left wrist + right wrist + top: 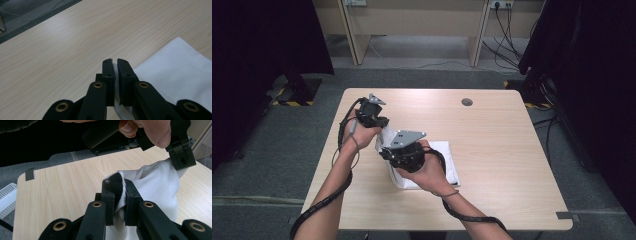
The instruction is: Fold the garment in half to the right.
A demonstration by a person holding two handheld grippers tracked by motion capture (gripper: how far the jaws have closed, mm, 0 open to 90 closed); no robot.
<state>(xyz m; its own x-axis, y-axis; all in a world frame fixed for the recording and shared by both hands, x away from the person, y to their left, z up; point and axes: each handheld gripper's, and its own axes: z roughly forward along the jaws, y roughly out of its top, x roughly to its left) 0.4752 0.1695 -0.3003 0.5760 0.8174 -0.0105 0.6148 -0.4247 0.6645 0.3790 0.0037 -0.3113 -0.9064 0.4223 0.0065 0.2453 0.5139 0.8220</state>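
A: A light wooden table (492, 150) stands on grey carpet between dark curtains, a desk and wall sockets behind it. What is in hand here?

B: Folding, by the look of it. A white cloth (447, 160) lies near the table's middle, partly lifted. The left gripper (114, 65) is clamped on one edge of it, jaws nearly together with a sliver of fabric between.

A: And the other?

B: The right gripper (118, 185) pinches a bunched part of the same cloth (155, 187), with something dark at the pinch; I cannot tell what. Both hold their edge raised above the rest, which lies flat.

A: The next move?

B: Probably carrying the raised edge across, both hands level and keeping pace, then laying it square before letting go.
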